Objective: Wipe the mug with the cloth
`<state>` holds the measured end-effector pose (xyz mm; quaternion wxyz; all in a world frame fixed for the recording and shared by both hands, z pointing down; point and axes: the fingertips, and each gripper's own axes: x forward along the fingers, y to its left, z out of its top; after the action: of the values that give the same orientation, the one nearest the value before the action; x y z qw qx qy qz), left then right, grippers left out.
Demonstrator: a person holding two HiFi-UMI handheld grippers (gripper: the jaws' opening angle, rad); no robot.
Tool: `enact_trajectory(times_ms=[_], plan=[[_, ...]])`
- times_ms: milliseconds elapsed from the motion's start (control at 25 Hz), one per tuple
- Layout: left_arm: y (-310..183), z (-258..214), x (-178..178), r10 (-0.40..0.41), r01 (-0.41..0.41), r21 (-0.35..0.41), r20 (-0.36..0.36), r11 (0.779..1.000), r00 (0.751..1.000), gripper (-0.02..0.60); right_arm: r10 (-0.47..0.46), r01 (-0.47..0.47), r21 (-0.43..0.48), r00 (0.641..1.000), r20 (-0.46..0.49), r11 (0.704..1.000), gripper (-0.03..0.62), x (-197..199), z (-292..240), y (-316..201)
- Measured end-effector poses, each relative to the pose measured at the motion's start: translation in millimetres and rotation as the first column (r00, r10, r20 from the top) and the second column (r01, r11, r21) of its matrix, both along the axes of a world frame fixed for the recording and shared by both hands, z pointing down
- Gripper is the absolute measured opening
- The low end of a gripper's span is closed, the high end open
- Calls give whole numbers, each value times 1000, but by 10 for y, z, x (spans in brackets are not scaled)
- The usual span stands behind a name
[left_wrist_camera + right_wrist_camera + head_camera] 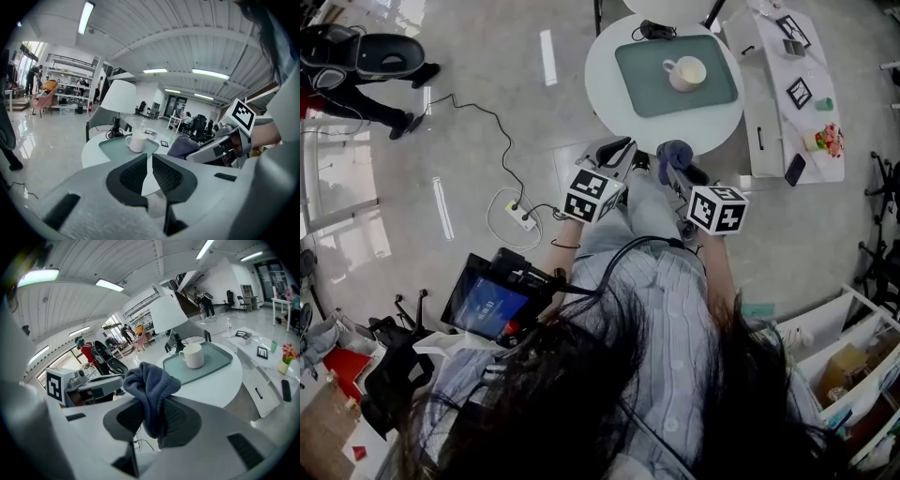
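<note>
A white mug (pixel 687 72) stands on a green tray (pixel 649 86) on the round white table (pixel 609 94); it also shows ahead in the left gripper view (pixel 137 142) and the right gripper view (pixel 193 356). My right gripper (pixel 152 416) is shut on a grey-blue cloth (pixel 149 387), which bunches above the jaws; from the head camera the cloth (pixel 673 152) sits just short of the table's near edge. My left gripper (pixel 149 172) is held beside it, jaws nearly touching with nothing between them. Both grippers (pixel 619 155) hover short of the table, away from the mug.
A white lamp (pixel 119 96) and a black device (pixel 654 31) stand at the table's far side. A long white bench (pixel 769 103) with cards, a phone and flowers runs at the right. A power strip and cables (pixel 521 215) lie on the floor at the left. People stand further off.
</note>
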<state>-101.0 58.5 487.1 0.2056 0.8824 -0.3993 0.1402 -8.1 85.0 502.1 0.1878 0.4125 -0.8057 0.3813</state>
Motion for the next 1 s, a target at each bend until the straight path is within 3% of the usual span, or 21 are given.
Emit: enact_trajectory(times_ms=[320,600,1000], plan=[[-436,272,134,31,-29,-28,49,999,998,31,-1,1,-27,1000,-4,1000,95,111,265,-531],[-651,268,140,71,-69,-22,111,997,991,31,-27,27,-21,1000,-10,999,95,40,160,-599],[-1548,542,273,198,-206,-3,281,979,939,32,-87,85,-32,994,-65,996,95,17,333,-1049]])
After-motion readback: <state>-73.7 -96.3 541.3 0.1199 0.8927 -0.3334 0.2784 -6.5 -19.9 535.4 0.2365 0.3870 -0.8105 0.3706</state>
